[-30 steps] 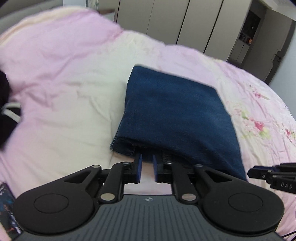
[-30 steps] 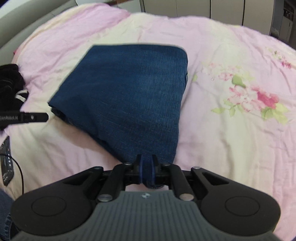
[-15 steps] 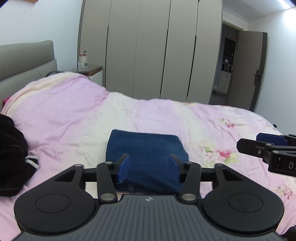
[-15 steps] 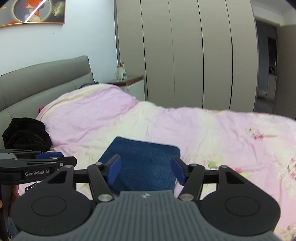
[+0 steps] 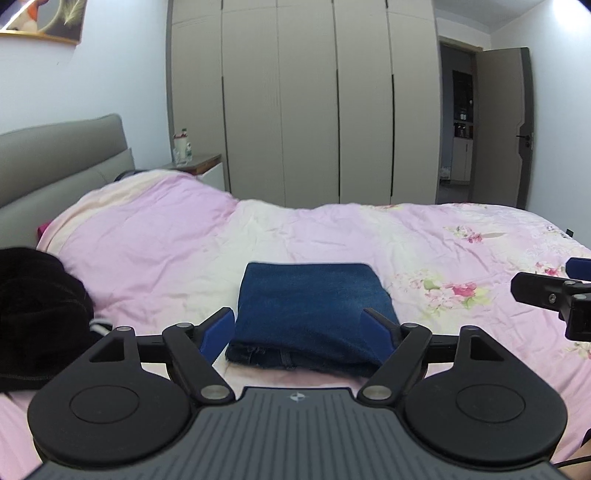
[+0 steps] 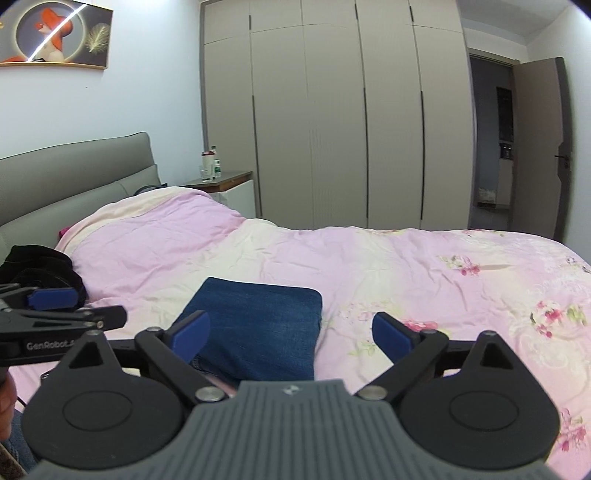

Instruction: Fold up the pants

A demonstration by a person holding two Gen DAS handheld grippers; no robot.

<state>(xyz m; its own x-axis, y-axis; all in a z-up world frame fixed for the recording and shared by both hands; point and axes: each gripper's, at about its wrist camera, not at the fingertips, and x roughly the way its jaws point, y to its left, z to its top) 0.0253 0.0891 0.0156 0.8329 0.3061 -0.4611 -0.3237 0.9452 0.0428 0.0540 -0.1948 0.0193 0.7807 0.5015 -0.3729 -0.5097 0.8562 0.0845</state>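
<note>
The pants (image 5: 312,310) lie folded into a compact dark-blue denim rectangle on the bed (image 5: 184,236), resting on the pink floral duvet near its front edge. The stacked folded edges face the cameras, and a seam shows along that near side.

The left gripper (image 5: 299,334) hangs just in front of the pants with its jaws spread wide, the blue pads (image 5: 218,332) framing the denim on either side in the view; they hold nothing. The right gripper (image 6: 291,334) sits a little to the right of the pants, jaws likewise wide apart and empty, with the left pad (image 6: 192,332) over the denim's near corner and the other over bare duvet. Whether either gripper touches the fabric cannot be told (the pads overlap the cloth only in the view).

A heap of black clothing (image 5: 33,321) lies on the bed to the left of the pants, well apart from them. Behind the bed stand a grey padded headboard (image 6: 74,177), a nightstand (image 6: 225,184) with bottles on it, and a tall beige wardrobe (image 6: 332,110). A door (image 6: 535,147) stands open at the far right, and a framed picture (image 6: 55,35) hangs above the headboard.
</note>
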